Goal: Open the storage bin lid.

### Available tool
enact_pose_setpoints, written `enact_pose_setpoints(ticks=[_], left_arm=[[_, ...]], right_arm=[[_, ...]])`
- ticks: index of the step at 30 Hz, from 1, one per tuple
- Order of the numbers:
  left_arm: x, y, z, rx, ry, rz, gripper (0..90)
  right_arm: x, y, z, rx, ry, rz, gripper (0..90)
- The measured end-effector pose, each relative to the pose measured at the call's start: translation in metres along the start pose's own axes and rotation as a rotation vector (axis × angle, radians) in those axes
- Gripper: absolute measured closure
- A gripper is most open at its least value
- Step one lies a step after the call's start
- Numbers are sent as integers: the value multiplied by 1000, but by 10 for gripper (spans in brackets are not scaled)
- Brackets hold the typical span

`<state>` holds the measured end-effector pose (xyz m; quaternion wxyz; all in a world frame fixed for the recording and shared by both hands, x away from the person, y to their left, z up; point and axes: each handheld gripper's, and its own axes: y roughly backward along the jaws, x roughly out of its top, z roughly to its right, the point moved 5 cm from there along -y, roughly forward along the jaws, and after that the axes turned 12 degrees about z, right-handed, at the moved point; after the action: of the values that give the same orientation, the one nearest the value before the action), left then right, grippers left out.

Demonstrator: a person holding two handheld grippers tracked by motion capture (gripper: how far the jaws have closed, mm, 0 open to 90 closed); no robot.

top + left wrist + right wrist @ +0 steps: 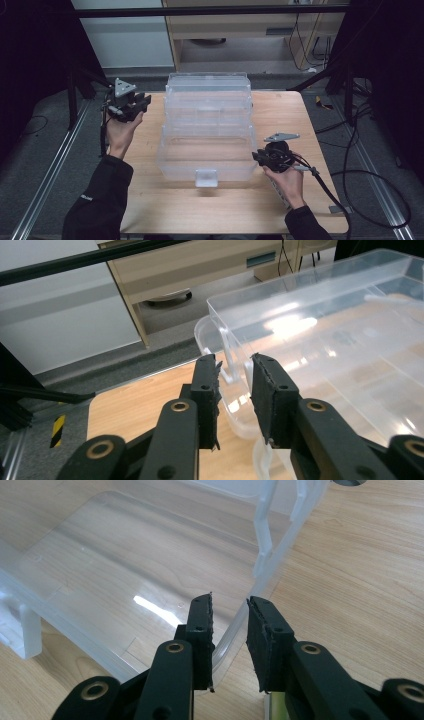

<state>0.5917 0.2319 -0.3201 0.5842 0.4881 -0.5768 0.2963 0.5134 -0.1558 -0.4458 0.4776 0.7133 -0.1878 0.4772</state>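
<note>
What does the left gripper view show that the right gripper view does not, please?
Left gripper view alone: the floor beyond the table's far edge, a wooden cabinet with a grey handle, and a yellow-black striped marker. Right gripper view alone: the box's near wall with the white latch at its front. Shared: the clear plastic box on the wooden table, and each gripper's own black jaws standing apart astride an edge of that box.
</note>
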Motion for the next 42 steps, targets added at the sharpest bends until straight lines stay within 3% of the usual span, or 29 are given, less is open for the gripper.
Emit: enact_pose_setpoints(ticks=[7, 12, 15, 17, 22, 37, 40, 42], left_arm=[[-22, 23, 13, -33, -3, -14, 683], [-48, 33, 22, -44, -1, -46, 667], [-64, 36, 25, -76, 20, -49, 664], [-74, 40, 28, -83, 44, -63, 659], [-89, 48, 34, -93, 57, -100, 639], [-125, 38, 52, -139, 26, -204, 621], [-128, 31, 53, -179, 3, -194, 629], [-132, 29, 56, -201, 11, -203, 634]], right_arm=[[0, 0, 0, 0, 1, 0, 725], [0, 0, 0, 1, 2, 0, 724], [0, 0, 0, 2, 2, -3, 724], [0, 0, 0, 3, 2, -1, 724], [0, 0, 0, 3, 0, -2, 724], [0, 0, 1, 5, -2, 3, 723], [0, 0, 1, 5, -4, 4, 723], [0, 0, 1, 5, -3, 3, 723]])
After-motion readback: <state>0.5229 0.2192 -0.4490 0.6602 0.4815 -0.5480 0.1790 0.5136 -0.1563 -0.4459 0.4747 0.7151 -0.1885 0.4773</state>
